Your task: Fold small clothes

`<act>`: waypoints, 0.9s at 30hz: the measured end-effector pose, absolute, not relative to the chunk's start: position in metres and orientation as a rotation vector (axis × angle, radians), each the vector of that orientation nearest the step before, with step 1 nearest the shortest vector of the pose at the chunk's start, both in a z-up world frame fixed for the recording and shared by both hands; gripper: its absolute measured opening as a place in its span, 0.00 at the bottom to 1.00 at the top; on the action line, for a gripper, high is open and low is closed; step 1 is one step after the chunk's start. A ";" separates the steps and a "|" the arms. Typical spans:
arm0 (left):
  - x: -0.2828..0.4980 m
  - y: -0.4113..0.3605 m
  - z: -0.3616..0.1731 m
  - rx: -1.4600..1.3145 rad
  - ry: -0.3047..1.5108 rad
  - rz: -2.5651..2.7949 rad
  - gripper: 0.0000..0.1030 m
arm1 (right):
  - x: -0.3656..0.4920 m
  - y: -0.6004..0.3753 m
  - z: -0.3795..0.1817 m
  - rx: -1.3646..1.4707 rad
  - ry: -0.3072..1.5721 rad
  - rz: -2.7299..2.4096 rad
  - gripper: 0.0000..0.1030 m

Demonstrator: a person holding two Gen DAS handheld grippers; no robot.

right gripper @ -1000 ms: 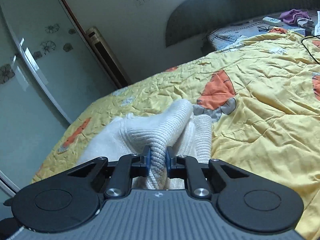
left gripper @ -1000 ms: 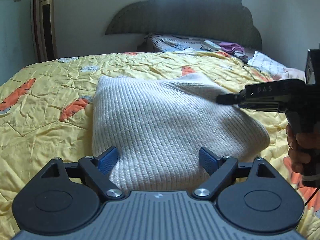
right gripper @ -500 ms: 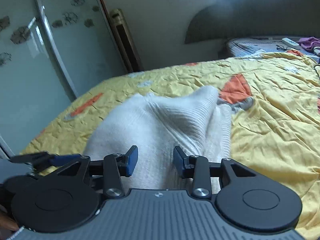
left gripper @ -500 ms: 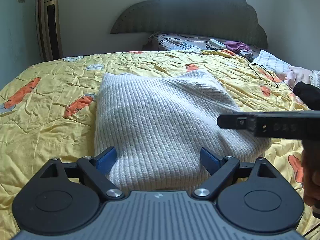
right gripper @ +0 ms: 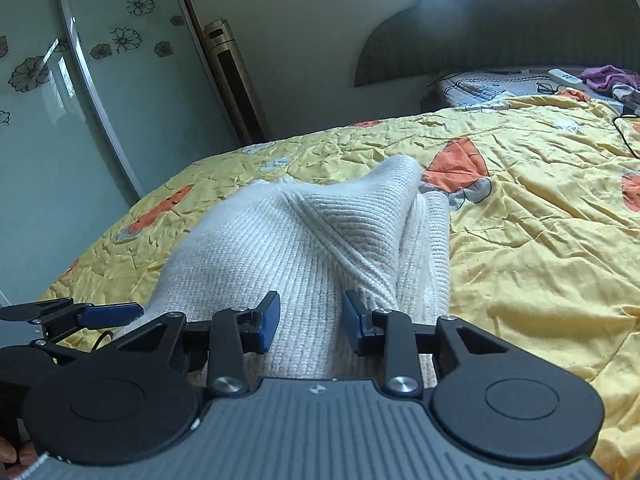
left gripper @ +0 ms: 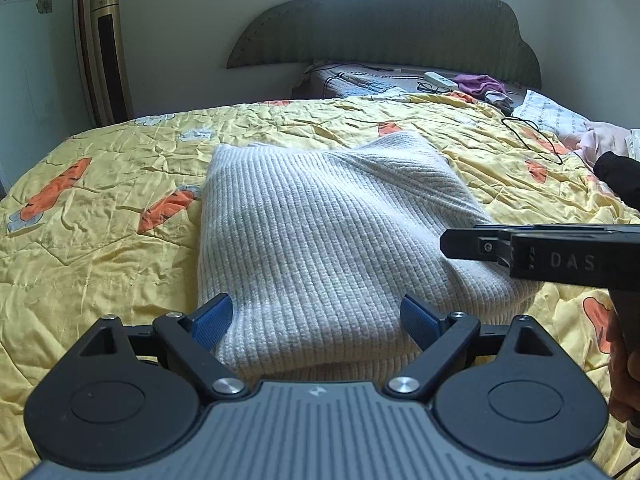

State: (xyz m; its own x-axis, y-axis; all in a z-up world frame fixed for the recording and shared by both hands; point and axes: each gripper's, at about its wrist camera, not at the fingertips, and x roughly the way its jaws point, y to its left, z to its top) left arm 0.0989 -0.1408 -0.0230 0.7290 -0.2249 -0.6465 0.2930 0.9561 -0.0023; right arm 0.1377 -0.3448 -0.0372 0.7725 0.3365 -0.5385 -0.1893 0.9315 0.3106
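Note:
A white ribbed knit garment (left gripper: 320, 236) lies folded on the yellow quilt, its far right corner humped up. My left gripper (left gripper: 316, 322) stands wide open over the garment's near edge, pads clear of the cloth. In the right wrist view the same garment (right gripper: 304, 240) fills the middle, with a raised fold running away from me. My right gripper (right gripper: 310, 320) has its jaws opening, blue pads apart above the knit with nothing pinched. It shows side-on as my right gripper (left gripper: 480, 246) in the left wrist view, at the garment's right edge.
The yellow quilt (left gripper: 100, 200) with orange prints covers the bed. A dark headboard (left gripper: 400, 28) stands behind, with a remote, glasses and purple cloth (left gripper: 478, 82) near it. A black cable (left gripper: 532, 140) lies at the right. A tall floor unit (right gripper: 236, 80) and glass doors stand left.
My right gripper let go of the knit fold it was pinching and drew back to the garment's right edge with jaws apart. The fold settled lower. The left gripper stayed put.

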 end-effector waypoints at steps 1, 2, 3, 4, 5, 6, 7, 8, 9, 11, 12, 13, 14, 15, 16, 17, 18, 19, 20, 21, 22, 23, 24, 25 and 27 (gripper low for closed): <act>0.099 -0.141 -0.023 0.101 0.698 -0.285 0.89 | 0.135 -0.342 -0.035 0.224 0.624 0.287 0.45; 0.099 -0.141 -0.024 0.100 0.698 -0.284 0.89 | 0.131 -0.337 -0.033 0.190 0.622 0.285 0.47; 0.099 -0.141 -0.024 0.100 0.698 -0.282 0.89 | 0.128 -0.334 -0.032 0.158 0.619 0.279 0.47; 0.099 -0.141 -0.024 0.102 0.696 -0.280 0.89 | 0.124 -0.330 -0.031 0.123 0.615 0.270 0.47; 0.099 -0.141 -0.024 0.104 0.695 -0.279 0.89 | 0.121 -0.326 -0.031 0.090 0.611 0.260 0.47; 0.098 -0.142 -0.025 0.107 0.694 -0.278 0.89 | 0.119 -0.323 -0.031 0.058 0.608 0.252 0.48; 0.098 -0.142 -0.025 0.112 0.693 -0.277 0.89 | 0.118 -0.321 -0.032 0.032 0.607 0.248 0.48; 0.098 -0.143 -0.026 0.118 0.691 -0.277 0.90 | 0.118 -0.320 -0.034 0.015 0.610 0.244 0.48; 0.096 -0.144 -0.026 0.125 0.689 -0.278 0.90 | 0.119 -0.320 -0.037 0.008 0.618 0.241 0.48; 0.093 -0.143 -0.025 0.134 0.680 -0.285 0.90 | 0.122 -0.323 -0.043 0.023 0.635 0.242 0.48; 0.091 -0.141 -0.024 0.132 0.673 -0.289 0.90 | 0.122 -0.324 -0.043 0.032 0.635 0.243 0.48; 0.089 -0.137 -0.023 0.125 0.666 -0.291 0.90 | 0.120 -0.325 -0.042 0.039 0.632 0.243 0.48; 0.088 -0.133 -0.023 0.113 0.663 -0.290 0.90 | 0.118 -0.326 -0.040 0.045 0.625 0.242 0.49; 0.089 -0.129 -0.025 0.098 0.665 -0.287 0.90 | 0.115 -0.326 -0.039 0.044 0.618 0.241 0.49; 0.092 -0.126 -0.028 0.086 0.677 -0.285 0.90 | 0.114 -0.326 -0.039 0.037 0.616 0.238 0.49; 0.095 -0.124 -0.032 0.080 0.697 -0.281 0.92 | 0.114 -0.325 -0.042 0.024 0.622 0.238 0.49; 0.098 -0.123 -0.035 0.075 0.719 -0.278 0.93 | 0.116 -0.326 -0.046 0.026 0.632 0.237 0.49; 0.097 -0.122 -0.035 0.063 0.716 -0.280 0.93 | 0.118 -0.327 -0.049 0.041 0.643 0.239 0.49; 0.095 -0.118 -0.032 0.052 0.698 -0.289 0.93 | 0.118 -0.328 -0.048 0.055 0.643 0.241 0.50; 0.093 -0.114 -0.027 0.039 0.674 -0.302 0.93 | 0.115 -0.330 -0.044 0.070 0.630 0.247 0.51; 0.094 -0.109 -0.022 0.022 0.654 -0.312 0.93 | 0.111 -0.331 -0.038 0.084 0.606 0.261 0.53; 0.097 -0.103 -0.017 -0.002 0.645 -0.319 0.93 | 0.106 -0.335 -0.029 0.101 0.572 0.280 0.64; 0.102 -0.096 -0.014 -0.031 0.648 -0.327 0.94 | 0.104 -0.339 -0.023 0.113 0.545 0.285 0.84; 0.110 -0.088 -0.013 -0.071 0.663 -0.340 0.95 | 0.104 -0.343 -0.018 0.119 0.524 0.275 0.94; 0.131 -0.071 -0.015 -0.183 0.723 -0.382 0.97 | 0.111 -0.355 -0.015 0.126 0.500 0.242 0.99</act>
